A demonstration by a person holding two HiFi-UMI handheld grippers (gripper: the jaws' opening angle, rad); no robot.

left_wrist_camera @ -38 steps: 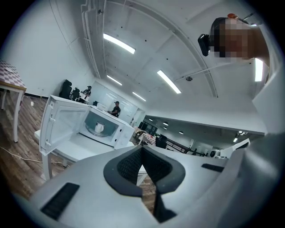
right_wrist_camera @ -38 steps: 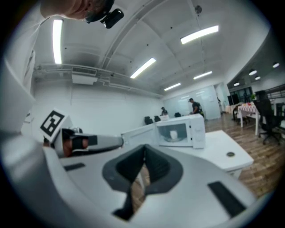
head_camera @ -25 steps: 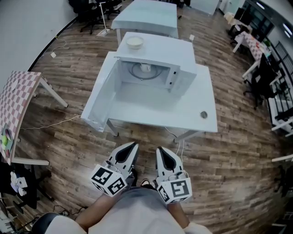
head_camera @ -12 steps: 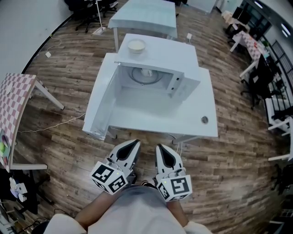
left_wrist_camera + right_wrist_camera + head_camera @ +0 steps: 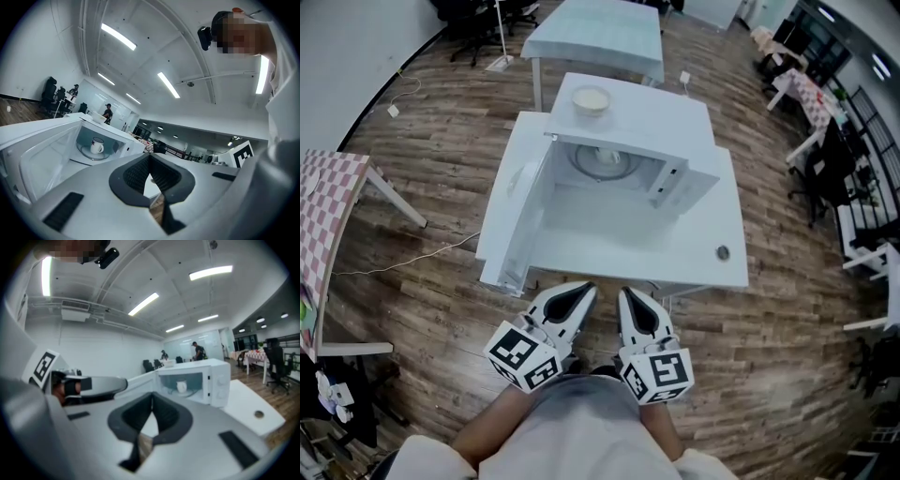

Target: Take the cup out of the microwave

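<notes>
A white microwave (image 5: 680, 127) stands on a white table (image 5: 712, 272) with its door (image 5: 517, 211) swung open to the left. Inside it, a white cup (image 5: 606, 157) (image 5: 97, 146) (image 5: 181, 387) sits on the glass turntable. My left gripper (image 5: 583, 292) (image 5: 150, 164) and my right gripper (image 5: 625, 294) (image 5: 152, 401) are held side by side at the table's near edge, well short of the microwave. Both have their jaws closed together with nothing between them.
A shallow white bowl (image 5: 591, 98) rests on top of the microwave. A small round grommet (image 5: 723, 252) is set in the table at the right. More tables and office chairs stand farther off; a checkered table (image 5: 323, 216) is at the left.
Both grippers and the head have moved forward toward the table; the microwave and table sit nearer and lower in the head view. The jaws have stayed closed.
</notes>
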